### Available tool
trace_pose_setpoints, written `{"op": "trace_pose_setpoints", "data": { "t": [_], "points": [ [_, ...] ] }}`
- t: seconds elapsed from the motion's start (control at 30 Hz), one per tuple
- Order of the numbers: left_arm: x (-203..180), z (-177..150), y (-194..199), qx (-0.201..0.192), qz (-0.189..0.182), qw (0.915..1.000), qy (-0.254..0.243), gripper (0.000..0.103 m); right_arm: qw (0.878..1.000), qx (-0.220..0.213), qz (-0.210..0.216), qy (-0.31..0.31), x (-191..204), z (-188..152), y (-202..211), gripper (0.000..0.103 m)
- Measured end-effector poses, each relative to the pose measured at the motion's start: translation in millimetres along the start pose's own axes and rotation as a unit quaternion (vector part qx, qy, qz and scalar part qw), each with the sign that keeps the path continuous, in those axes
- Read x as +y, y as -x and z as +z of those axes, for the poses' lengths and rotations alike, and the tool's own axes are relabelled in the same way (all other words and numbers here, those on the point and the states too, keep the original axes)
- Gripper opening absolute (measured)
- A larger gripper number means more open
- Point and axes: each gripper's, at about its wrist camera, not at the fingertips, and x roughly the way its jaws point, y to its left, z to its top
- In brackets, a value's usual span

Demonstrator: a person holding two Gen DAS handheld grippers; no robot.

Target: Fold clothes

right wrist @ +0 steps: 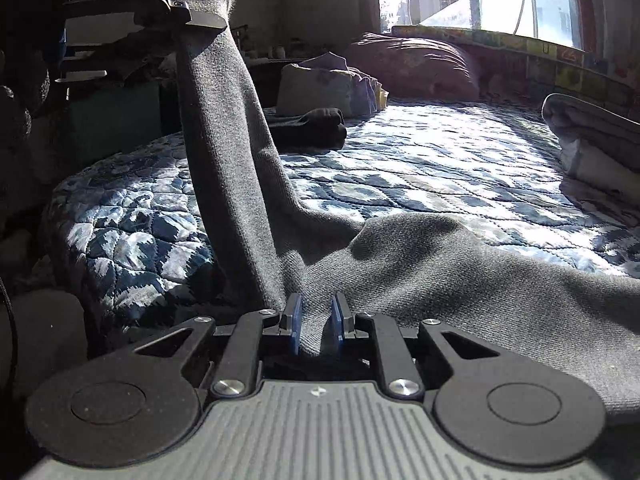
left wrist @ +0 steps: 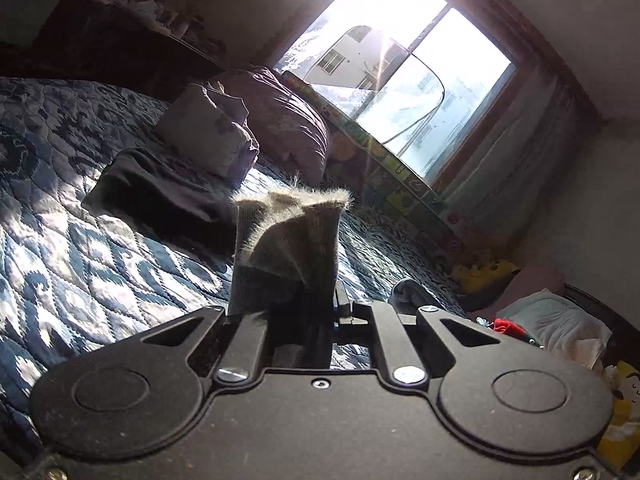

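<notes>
A grey knit garment [right wrist: 460, 276] lies over the near part of the blue quilted bed [right wrist: 440, 160]. One long tube of it rises steeply up and to the left. At the top of that tube my left gripper [right wrist: 196, 16] is shut on the fuzzy cut end, held high above the bed. In the left wrist view the same grey end [left wrist: 292, 236] stands up between the jaws and hides the fingertips of the left gripper [left wrist: 284, 292]. My right gripper [right wrist: 316, 320] sits low at the bed's near edge, its blue pads [right wrist: 294, 320] pinching a fold of the grey garment.
A folded dark garment [right wrist: 312, 124] and a folded pale item [right wrist: 320, 88] lie at the far side of the bed, before a purple pillow [right wrist: 412, 64]. A grey and white pile [right wrist: 592, 136] sits at the right. Bright window [left wrist: 420, 92] beyond; dark furniture [right wrist: 100, 80] at left.
</notes>
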Motion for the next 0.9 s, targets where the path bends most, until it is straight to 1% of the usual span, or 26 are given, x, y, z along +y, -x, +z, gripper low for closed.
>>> {"op": "trace_pose_setpoints", "data": {
  "t": [0.07,0.13,0.2,0.3,0.37,0.4,0.43,0.5,0.53,0.57,0.6,0.63,0.67,0.73,0.77,0.8,0.83,0.87,0.9],
  "points": [
    [-9.5,-0.6,3.2,-0.001,-0.021,0.9997,-0.011,0.007,0.999,-0.019,0.014,-0.045,-16.0,4.8,12.7,0.018],
    [-20.6,-2.7,2.3,0.003,-0.040,0.9991,-0.015,0.007,0.994,-0.031,0.018,-0.106,-42.7,7.5,25.1,0.018],
    [-35.8,-9.5,1.2,0.009,-0.056,0.9979,-0.029,0.007,0.981,-0.054,0.029,-0.182,-78.7,7.5,44.1,0.019],
    [-64.5,-28.2,-6.2,0.026,-0.073,0.9948,-0.066,0.007,0.954,-0.104,0.035,-0.280,-133.2,1.9,79.4,0.021],
    [-84.0,-43.0,-14.2,0.035,-0.080,0.9919,-0.092,0.007,0.933,-0.134,0.033,-0.332,-166.4,-6.5,100.0,0.026],
    [-94.8,-52.3,-20.3,0.044,-0.083,0.9902,-0.103,0.007,0.922,-0.147,0.031,-0.357,-182.6,-12.6,108.8,0.027],
    [-106.3,-63.1,-27.1,0.053,-0.085,0.9880,-0.118,0.007,0.910,-0.158,0.030,-0.382,-196.7,-19.0,116.5,0.027],
    [-128.5,-86.6,-39.6,0.065,-0.088,0.9813,-0.159,0.007,0.885,-0.175,0.039,-0.430,-219.0,-32.2,127.2,0.035],
    [-138.7,-98.9,-45.2,0.070,-0.088,0.9766,-0.183,0.007,0.867,-0.188,0.044,-0.458,-230.0,-40.7,133.2,0.041],
    [-149.3,-114.1,-51.5,0.078,-0.091,0.9694,-0.214,0.007,0.849,-0.201,0.054,-0.485,-240.7,-50.1,138.3,0.047],
    [-157.6,-128.0,-56.5,0.086,-0.092,0.9621,-0.242,0.007,0.837,-0.206,0.062,-0.504,-247.3,-56.3,140.1,0.049],
    [-164.2,-140.9,-60.4,0.093,-0.093,0.9543,-0.269,0.007,0.820,-0.209,0.076,-0.528,-255.3,-64.6,140.4,0.053],
    [-170.5,-156.5,-64.4,0.099,-0.094,0.9423,-0.306,0.007,0.806,-0.207,0.091,-0.547,-260.8,-71.4,138.5,0.058],
    [-177.2,-182.1,-68.7,0.110,-0.098,0.9203,-0.362,0.007,0.782,-0.199,0.119,-0.578,-268.2,-82.9,132.4,0.063],
    [-178.6,-193.2,-70.3,0.118,-0.103,0.9097,-0.385,0.007,0.777,-0.194,0.127,-0.585,-269.5,-85.6,129.6,0.064],
    [-180.0,-203.1,-71.3,0.123,-0.106,0.8979,-0.409,0.007,0.778,-0.188,0.129,-0.585,-269.9,-86.5,128.2,0.065],
    [-180.9,-211.1,-71.5,0.126,-0.104,0.8872,-0.431,0.007,0.780,-0.182,0.131,-0.584,-270.2,-86.8,126.9,0.068],
    [-180.1,-219.0,-70.3,0.129,-0.103,0.8762,-0.453,0.007,0.786,-0.176,0.131,-0.578,-269.9,-84.9,125.9,0.070],
    [-178.8,-223.3,-69.4,0.132,-0.104,0.8703,-0.463,0.007,0.791,-0.171,0.132,-0.572,-268.9,-83.2,124.6,0.072]
  ]
}}
